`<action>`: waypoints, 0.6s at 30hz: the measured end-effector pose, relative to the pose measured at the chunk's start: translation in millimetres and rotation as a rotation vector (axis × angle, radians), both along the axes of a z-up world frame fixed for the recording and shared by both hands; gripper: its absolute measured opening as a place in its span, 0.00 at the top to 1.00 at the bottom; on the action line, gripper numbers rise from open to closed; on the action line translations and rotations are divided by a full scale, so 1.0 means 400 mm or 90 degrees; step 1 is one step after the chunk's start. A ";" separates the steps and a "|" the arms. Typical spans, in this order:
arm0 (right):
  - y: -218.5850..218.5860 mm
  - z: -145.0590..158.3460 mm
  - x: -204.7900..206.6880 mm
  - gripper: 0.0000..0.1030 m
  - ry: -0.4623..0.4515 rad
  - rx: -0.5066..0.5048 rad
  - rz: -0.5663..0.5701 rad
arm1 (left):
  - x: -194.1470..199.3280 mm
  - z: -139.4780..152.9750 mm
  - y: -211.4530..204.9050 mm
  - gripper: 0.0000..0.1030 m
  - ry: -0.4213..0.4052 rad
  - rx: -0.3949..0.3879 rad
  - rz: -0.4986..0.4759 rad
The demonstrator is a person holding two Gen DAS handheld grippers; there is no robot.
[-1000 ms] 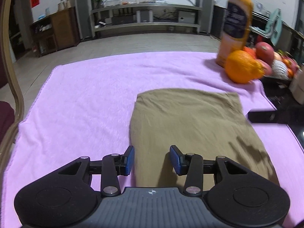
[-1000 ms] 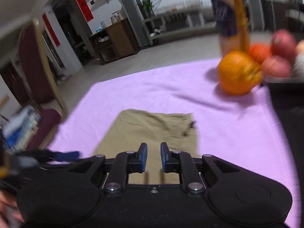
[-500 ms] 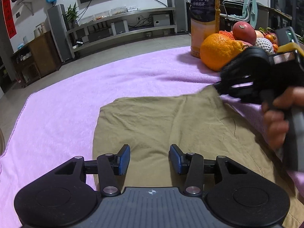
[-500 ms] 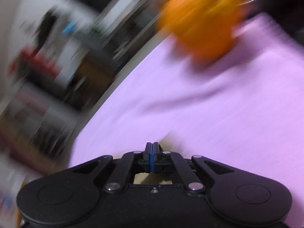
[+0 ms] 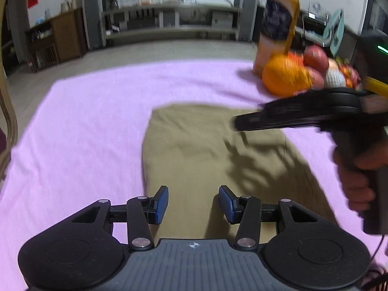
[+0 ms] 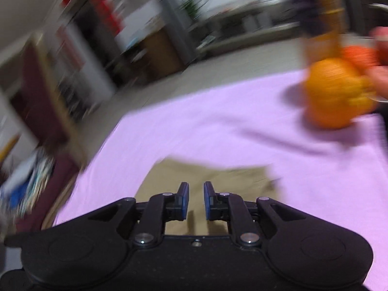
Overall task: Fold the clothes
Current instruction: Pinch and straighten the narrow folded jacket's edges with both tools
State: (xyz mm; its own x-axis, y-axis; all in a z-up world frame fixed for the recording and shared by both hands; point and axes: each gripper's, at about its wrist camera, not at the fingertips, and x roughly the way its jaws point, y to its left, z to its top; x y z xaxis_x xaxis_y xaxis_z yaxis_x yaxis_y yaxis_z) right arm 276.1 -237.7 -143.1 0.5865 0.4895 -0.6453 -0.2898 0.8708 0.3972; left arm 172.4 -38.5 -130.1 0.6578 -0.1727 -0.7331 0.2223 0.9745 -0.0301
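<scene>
A folded khaki garment (image 5: 213,155) lies flat on a lilac cloth (image 5: 92,121) that covers the table. My left gripper (image 5: 192,205) hovers open over the garment's near edge, nothing between its blue pads. The right gripper (image 5: 245,123), held by a hand (image 5: 359,177), hangs above the garment's far right part in the left wrist view. In its own blurred view the right gripper (image 6: 196,200) is open by a small gap above the garment (image 6: 206,179), holding nothing.
A large orange (image 5: 283,77), more fruit (image 5: 315,58) and a tall juice bottle (image 5: 276,29) stand at the far right of the cloth. A wooden chair back (image 5: 9,111) rises at the left edge. Floor and shelving lie beyond the table.
My right gripper was shut half a second ago at the garment's far right corner; it has since opened and lifted. The left gripper stayed open and drew back a little.
</scene>
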 end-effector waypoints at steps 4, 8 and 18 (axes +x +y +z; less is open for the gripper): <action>-0.093 -0.056 0.002 1.00 0.036 0.011 -0.173 | -0.021 0.001 -0.005 0.54 0.006 0.006 -0.007; -0.183 0.015 -0.070 0.87 -0.009 -0.077 -0.285 | -0.050 0.006 -0.008 0.54 0.008 0.011 -0.018; -0.070 0.169 -0.342 0.67 -0.020 -0.127 -0.060 | -0.115 0.004 0.026 0.50 0.010 0.024 -0.021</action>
State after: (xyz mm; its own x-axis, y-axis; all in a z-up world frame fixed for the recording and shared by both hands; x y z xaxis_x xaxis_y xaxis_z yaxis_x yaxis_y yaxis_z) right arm 139.4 -265.6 -75.5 0.6443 0.2963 -0.7050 -0.2135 0.9549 0.2062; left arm 126.4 -28.1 -128.7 0.6411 -0.1667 -0.7492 0.2543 0.9671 0.0025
